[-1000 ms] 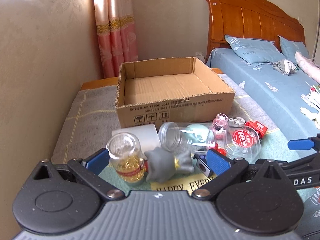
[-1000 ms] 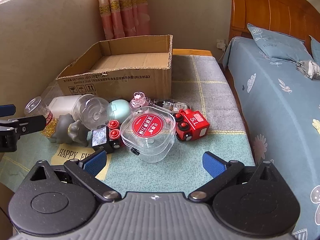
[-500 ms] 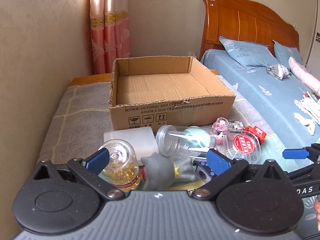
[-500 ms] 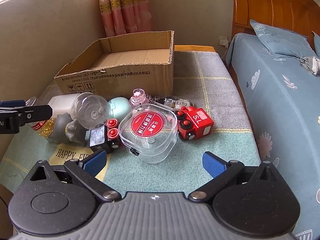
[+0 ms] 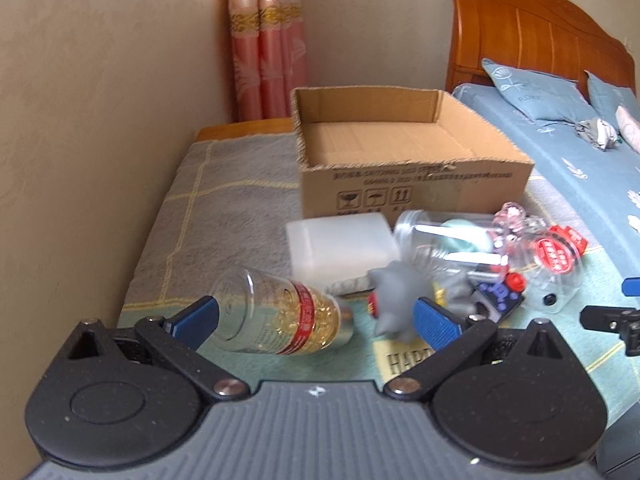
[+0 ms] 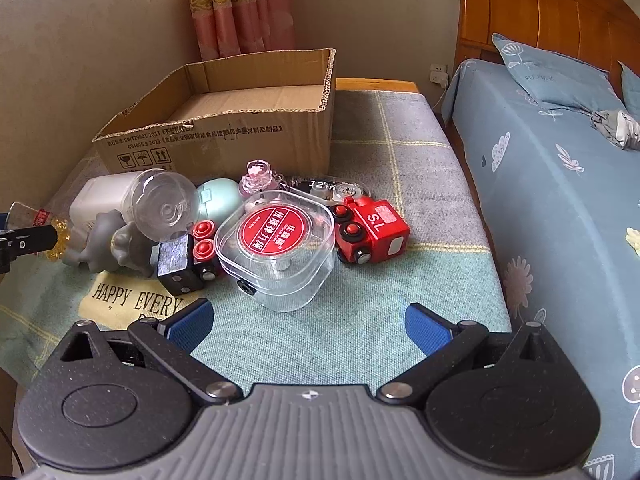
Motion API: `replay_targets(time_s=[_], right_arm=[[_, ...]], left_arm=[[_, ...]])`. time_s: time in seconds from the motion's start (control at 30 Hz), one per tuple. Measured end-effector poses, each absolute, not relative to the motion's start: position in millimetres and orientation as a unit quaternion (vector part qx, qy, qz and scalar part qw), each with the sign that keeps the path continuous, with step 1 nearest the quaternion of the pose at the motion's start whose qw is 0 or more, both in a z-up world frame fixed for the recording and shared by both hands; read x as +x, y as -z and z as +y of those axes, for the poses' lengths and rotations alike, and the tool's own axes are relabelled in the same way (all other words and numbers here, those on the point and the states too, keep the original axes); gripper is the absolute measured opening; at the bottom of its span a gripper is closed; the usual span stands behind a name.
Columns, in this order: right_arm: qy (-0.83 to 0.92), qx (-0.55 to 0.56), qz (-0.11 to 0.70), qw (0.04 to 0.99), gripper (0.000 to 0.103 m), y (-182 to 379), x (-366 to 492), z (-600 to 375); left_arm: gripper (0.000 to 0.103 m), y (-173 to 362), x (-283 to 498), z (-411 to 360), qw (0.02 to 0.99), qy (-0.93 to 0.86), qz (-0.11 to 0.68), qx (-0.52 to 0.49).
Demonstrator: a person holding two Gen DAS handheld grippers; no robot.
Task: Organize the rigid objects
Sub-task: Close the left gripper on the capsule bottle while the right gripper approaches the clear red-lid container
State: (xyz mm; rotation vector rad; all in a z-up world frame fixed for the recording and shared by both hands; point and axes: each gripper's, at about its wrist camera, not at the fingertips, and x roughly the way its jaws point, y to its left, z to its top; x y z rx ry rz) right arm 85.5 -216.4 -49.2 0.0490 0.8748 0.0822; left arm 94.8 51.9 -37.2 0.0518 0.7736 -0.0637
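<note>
An open cardboard box (image 5: pixel 404 168) stands empty at the back of the cloth-covered table; it also shows in the right wrist view (image 6: pixel 224 136). In front lies a cluster: a clear bottle of yellow capsules (image 5: pixel 280 314) on its side, a grey animal toy (image 5: pixel 396 300), a white container (image 5: pixel 340 240), a clear jar (image 5: pixel 444 244), a clear case with a red label (image 6: pixel 280 248), a red toy truck (image 6: pixel 372 228) and a dark block toy (image 6: pixel 180 260). My left gripper (image 5: pixel 316 320) is open, its fingers around the bottle and the grey toy. My right gripper (image 6: pixel 308 322) is open and empty, just before the clear case.
A beige wall (image 5: pixel 100 120) runs along the table's left side. A bed with a blue sheet (image 6: pixel 560 200) and wooden headboard stands on the right. A pink curtain (image 5: pixel 264 40) hangs behind. A teal egg-shaped item (image 6: pixel 218 200) and a pink trinket (image 6: pixel 258 176) lie by the box.
The capsule bottle has tipped from upright onto its side between my left fingers. The left gripper has swung left and nearer the table. The right gripper has barely moved.
</note>
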Motion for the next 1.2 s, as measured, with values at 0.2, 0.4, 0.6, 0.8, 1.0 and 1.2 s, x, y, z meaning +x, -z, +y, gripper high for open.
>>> replay_targets(time_s=[0.2, 0.4, 0.6, 0.8, 1.0, 1.2], right_arm=[[-0.048, 0.009, 0.440, 0.897, 0.103, 62, 89, -210], [-0.058, -0.009, 0.459, 0.887, 0.103, 76, 95, -202], [-0.065, -0.041, 0.450, 0.890, 0.103, 83, 94, -191], [-0.073, -0.044, 0.436, 0.896, 0.103, 84, 91, -192], [-0.081, -0.047, 0.426, 0.900, 0.103, 85, 91, -193], [-0.095, -0.055, 0.420, 0.901, 0.103, 85, 96, -193]], left_arm=[[0.102, 66, 100, 67, 0.913, 0.003, 0.407, 0.014], [0.102, 93, 103, 78, 0.905, -0.017, 0.426, -0.021], [0.102, 98, 96, 75, 0.910, -0.032, 0.414, -0.022], [0.102, 95, 99, 71, 0.906, -0.043, 0.420, -0.023], [0.102, 94, 104, 65, 0.907, -0.060, 0.415, -0.024], [0.102, 92, 109, 67, 0.908, -0.076, 0.411, -0.025]])
